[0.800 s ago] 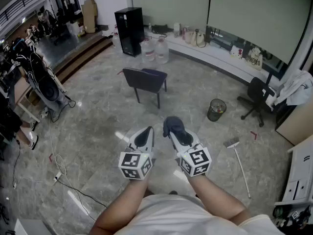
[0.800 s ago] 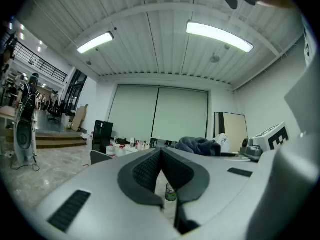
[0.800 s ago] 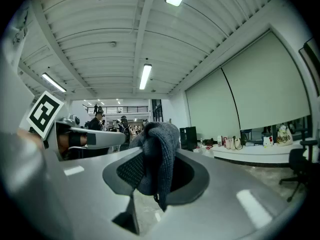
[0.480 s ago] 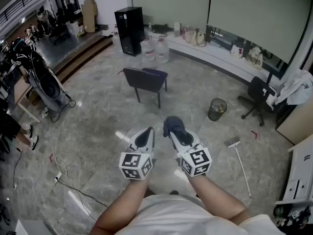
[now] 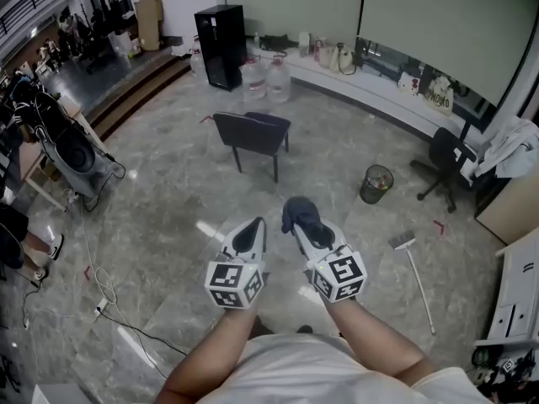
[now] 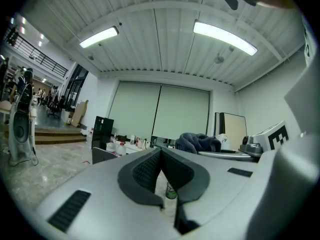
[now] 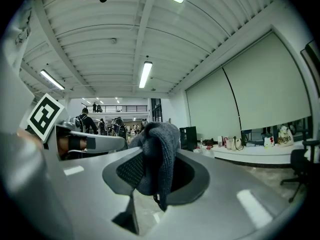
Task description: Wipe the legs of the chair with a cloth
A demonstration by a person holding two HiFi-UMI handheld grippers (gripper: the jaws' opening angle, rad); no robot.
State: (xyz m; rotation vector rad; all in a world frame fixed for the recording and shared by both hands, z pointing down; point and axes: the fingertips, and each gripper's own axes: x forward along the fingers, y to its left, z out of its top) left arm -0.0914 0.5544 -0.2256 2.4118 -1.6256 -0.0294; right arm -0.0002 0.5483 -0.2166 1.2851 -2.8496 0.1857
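- Left claw [image 5: 249, 231]: held low in front of the person, jaws together with nothing between them.
- Chair [image 5: 251, 135]: stands on the floor [image 5: 168, 209], well ahead of both claws.
- Right claw [image 5: 305, 230]: just beside the left one, jaws clamped on a dark cloth [image 5: 296, 211] bunched over their tips.
- Bin [image 5: 376, 183]: farther right, well apart from the chair.

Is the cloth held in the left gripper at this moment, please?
No, the cloth is clamped in the right gripper, while the left gripper has its jaws together on nothing.
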